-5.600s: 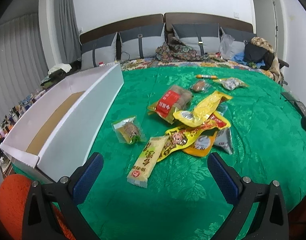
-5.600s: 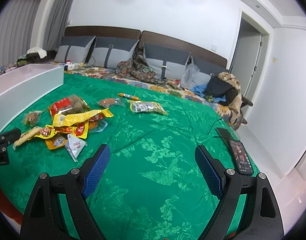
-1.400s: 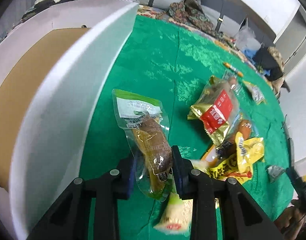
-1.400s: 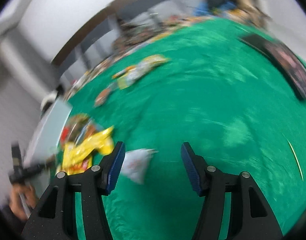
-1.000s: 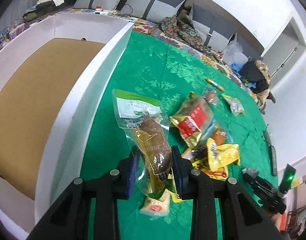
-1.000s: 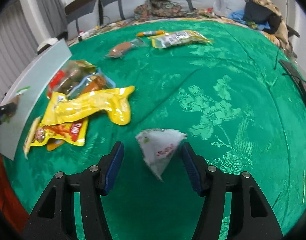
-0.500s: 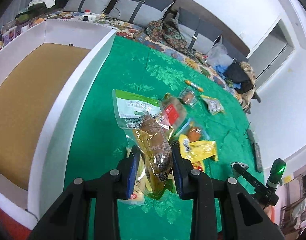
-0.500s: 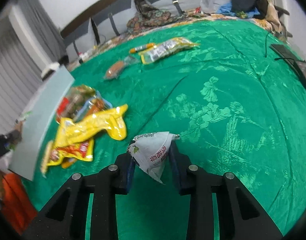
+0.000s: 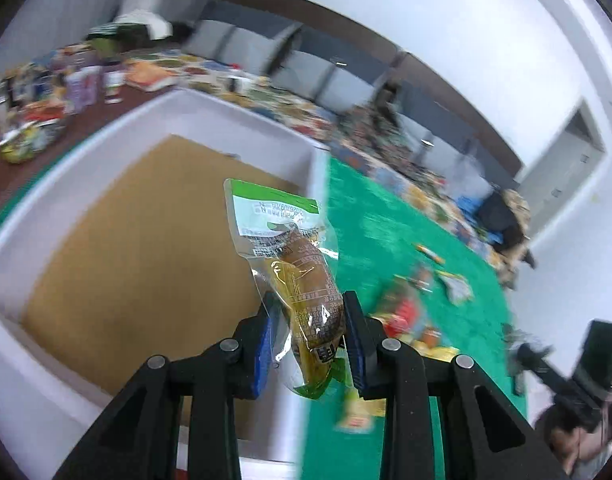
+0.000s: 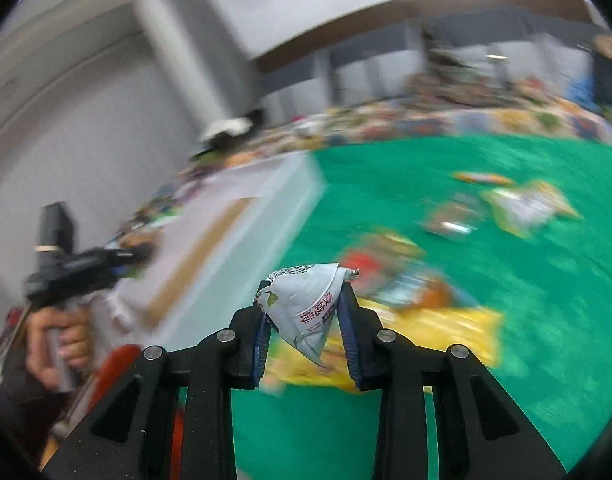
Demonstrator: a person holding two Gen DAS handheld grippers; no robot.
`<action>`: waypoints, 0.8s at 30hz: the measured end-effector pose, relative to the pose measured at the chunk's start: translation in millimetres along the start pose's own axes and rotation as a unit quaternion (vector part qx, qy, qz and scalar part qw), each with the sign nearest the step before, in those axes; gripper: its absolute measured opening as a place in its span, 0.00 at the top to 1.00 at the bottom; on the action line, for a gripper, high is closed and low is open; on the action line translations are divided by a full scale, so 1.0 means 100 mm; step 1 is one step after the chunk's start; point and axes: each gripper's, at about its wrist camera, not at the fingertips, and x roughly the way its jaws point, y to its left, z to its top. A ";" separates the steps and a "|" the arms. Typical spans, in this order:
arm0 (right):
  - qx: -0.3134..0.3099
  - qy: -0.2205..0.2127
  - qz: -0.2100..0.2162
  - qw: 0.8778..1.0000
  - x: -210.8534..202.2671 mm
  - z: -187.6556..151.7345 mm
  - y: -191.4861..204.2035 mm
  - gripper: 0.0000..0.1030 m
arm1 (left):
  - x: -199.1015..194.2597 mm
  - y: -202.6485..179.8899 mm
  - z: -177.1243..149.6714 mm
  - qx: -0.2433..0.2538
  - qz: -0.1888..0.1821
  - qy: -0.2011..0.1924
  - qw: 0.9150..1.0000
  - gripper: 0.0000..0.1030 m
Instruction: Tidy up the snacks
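**Two snacks in the air, box at hand**

While the clear sausage packet (image 9: pixel 301 280) hangs over the white box (image 9: pixel 65 184), clenched by the left gripper (image 9: pixel 308 334), open only once it is low. The right gripper (image 10: pixel 301 320) pinches a grey triangular pouch (image 10: pixel 306 304) above the green bedspread (image 10: pixel 506 280).

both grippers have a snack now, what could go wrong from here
1. The left gripper pinches only the lower end of the clear snack pouch, so the slick film might slip out before it is over the white box.
2. The right gripper holds the small white triangular packet by its sides; a fast swing could fling it.
3. Both views are blurred, so aim at the box may be poor.
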 end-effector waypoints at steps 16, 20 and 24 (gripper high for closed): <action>-0.051 0.134 0.016 0.990 1.79 0.20 1.13 0.29 | 0.18 0.85 0.04 -0.019 0.186 0.021 0.982 0.05; -0.051 0.112 -0.058 0.991 1.32 -0.26 0.45 0.29 | 0.07 0.39 0.04 0.021 0.167 -0.059 0.984 0.05; -0.028 0.094 -0.140 0.985 0.73 -0.73 -0.35 0.29 | 0.28 -0.10 0.09 0.065 0.129 -0.095 0.985 0.04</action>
